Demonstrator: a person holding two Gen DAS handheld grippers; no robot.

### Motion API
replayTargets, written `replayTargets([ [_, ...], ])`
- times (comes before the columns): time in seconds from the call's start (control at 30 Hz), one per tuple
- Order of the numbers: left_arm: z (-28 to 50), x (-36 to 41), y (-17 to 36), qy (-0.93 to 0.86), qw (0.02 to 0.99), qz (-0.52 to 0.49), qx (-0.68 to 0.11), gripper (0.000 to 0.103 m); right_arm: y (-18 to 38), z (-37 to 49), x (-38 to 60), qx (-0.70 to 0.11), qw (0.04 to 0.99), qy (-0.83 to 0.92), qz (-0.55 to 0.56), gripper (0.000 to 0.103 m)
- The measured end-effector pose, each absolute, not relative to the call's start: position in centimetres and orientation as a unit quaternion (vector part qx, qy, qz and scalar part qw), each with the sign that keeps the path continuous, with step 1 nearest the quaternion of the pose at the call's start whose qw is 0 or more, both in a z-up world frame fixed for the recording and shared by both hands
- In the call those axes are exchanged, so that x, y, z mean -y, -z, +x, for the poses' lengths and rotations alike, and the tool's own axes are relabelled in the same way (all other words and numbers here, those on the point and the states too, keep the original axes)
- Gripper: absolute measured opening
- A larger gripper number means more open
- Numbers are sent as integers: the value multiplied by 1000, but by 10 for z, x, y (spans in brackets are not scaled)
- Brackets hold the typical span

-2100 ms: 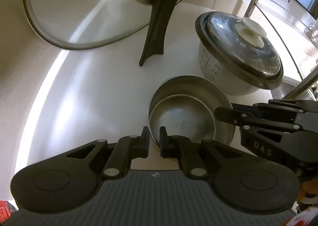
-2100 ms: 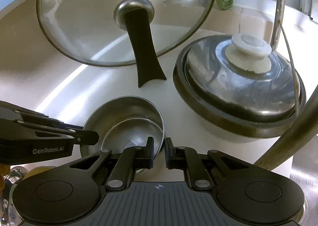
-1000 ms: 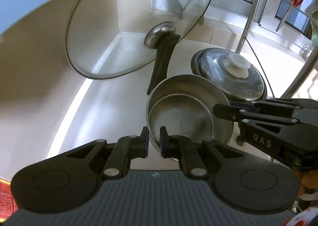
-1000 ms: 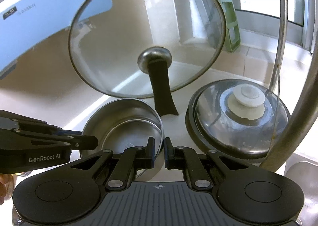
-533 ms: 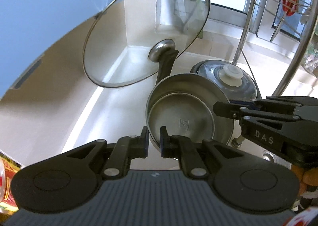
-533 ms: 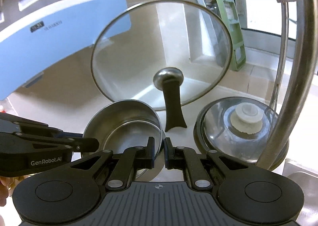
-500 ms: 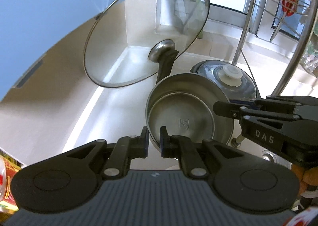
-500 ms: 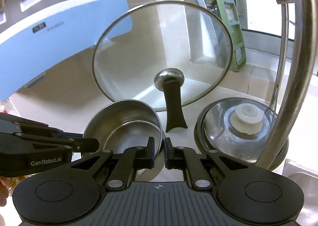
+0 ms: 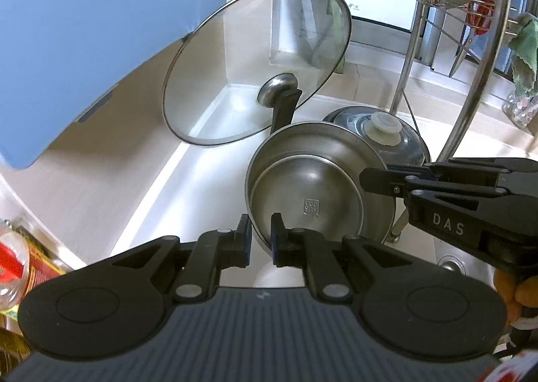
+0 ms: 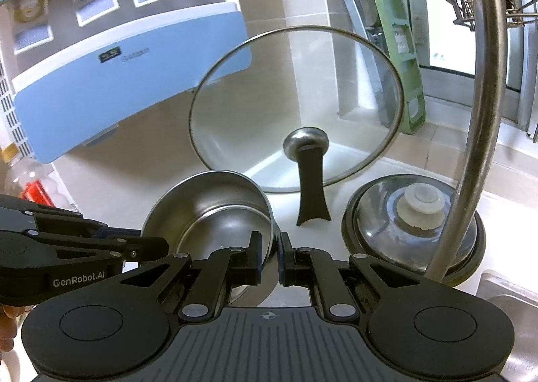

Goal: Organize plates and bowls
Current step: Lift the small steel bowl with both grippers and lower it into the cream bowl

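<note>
Bowls (image 9: 319, 194), a steel pair nested one inside the other, are held clear of the counter (image 9: 188, 194), in front of the propped glass lid (image 9: 259, 69) and left of the lidded pot (image 10: 413, 224). On the stack's left rim the left gripper (image 9: 259, 235) is pinched, jaws narrowed to a slit on the steel edge. On the opposite rim the right gripper (image 10: 269, 256) is clamped likewise. The stack thus lies between the two hands, neither nearer, and is tilted toward the left wrist camera. Any transfer is judged to depend on both hands moving together.
</note>
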State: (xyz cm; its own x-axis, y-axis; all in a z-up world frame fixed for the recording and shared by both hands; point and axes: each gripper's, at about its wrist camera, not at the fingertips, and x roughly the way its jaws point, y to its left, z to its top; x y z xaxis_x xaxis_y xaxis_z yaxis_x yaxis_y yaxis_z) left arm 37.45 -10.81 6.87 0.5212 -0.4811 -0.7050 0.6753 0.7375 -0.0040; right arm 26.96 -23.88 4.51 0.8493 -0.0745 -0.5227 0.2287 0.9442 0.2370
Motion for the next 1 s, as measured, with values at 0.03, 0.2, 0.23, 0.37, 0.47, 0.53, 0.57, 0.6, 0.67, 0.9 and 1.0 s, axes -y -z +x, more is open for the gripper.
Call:
replayTargets([
  [0.03,372,106,-69,334,862,135,-356,10,-46,268,237,-263,950,78,146,9],
  [0.2,362,97,-69,327,865,131,-357,10,-46,261,229,-266,951,68,141,9],
  [0.23,360,96,-69,327,865,130,-357,10,-46,259,228,-267,951,66,141,9],
  [0.37,352,89,-68,323,867,125,-360,10,-46,254,223,-271,951,59,137,9],
  [0.47,345,86,-67,321,867,121,-361,10,-46,249,220,-274,951,55,136,9],
  [0.53,341,83,-66,319,868,119,-363,10,-46,247,218,-276,950,52,134,9],
  [0.57,340,81,-66,318,868,118,-363,10,-45,246,217,-277,950,52,133,9],
  [0.6,338,80,-66,316,868,117,-365,10,-45,245,216,-279,950,50,132,9],
  [0.67,335,77,-64,314,868,115,-367,10,-43,243,214,-282,949,47,132,9],
  [0.9,329,70,-58,305,866,110,-380,10,-35,239,209,-298,944,36,136,9],
  [1.0,329,68,-56,302,865,108,-385,10,-32,240,207,-304,942,34,137,9],
])
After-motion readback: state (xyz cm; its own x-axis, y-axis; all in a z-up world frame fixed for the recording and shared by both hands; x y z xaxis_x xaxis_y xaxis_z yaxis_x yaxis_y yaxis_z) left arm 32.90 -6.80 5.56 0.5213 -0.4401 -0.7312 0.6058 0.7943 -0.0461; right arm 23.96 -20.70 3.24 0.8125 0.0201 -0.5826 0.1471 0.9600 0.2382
